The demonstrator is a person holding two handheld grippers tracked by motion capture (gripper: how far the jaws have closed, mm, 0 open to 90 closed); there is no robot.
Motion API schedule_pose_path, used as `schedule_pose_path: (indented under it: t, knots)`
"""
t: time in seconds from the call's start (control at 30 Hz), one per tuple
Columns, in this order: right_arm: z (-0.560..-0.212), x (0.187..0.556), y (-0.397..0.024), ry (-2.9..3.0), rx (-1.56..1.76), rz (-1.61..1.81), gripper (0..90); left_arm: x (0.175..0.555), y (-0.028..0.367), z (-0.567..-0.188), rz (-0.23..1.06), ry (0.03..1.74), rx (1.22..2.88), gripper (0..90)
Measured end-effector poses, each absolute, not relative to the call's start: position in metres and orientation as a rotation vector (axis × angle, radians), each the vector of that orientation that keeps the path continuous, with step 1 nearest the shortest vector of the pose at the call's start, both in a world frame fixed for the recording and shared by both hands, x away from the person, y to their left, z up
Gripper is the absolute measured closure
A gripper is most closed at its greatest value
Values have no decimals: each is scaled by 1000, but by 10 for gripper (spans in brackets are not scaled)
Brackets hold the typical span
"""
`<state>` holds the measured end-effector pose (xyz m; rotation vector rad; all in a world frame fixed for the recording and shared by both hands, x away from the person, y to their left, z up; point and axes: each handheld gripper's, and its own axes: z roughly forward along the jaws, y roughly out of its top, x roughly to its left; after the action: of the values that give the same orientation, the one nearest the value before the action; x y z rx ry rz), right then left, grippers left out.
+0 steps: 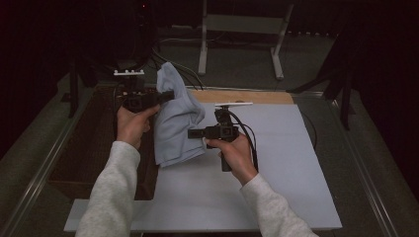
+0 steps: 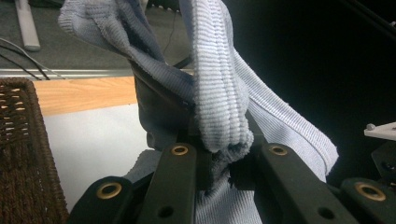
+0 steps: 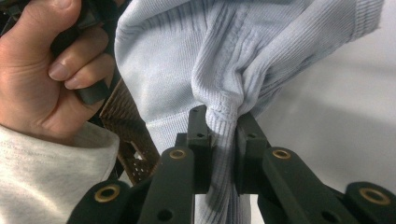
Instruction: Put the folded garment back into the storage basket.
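Observation:
A light blue ribbed knit garment [image 1: 175, 118] hangs above the table's left part, held up between both grippers. My left gripper [image 1: 165, 95] is shut on its upper left edge; in the left gripper view the ribbed hem [image 2: 223, 116] is bunched between the black jaws. My right gripper [image 1: 193, 133] is shut on the garment's lower right edge, and in the right gripper view a gathered fold of the garment [image 3: 224, 116] is pinched between the jaws. The person's left hand [image 3: 42, 79] shows beside the cloth there.
A pale grey board [image 1: 276, 163] covers the table, with a wooden strip [image 1: 242, 96] along its far edge. A dark woven basket [image 1: 94, 143] stands at the left, by the left hand. A metal stand [image 1: 242, 34] and cables lie beyond the table.

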<state>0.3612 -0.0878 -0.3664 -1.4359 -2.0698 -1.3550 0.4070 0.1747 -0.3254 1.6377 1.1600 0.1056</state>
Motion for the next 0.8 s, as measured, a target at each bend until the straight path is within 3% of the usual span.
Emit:
schedule_pose_path:
  t: [0.8]
  knots:
    - [-363, 366, -69, -2041, -1428, -1366, 800, 409, 191, -318, 114, 1166, 1626, 821]
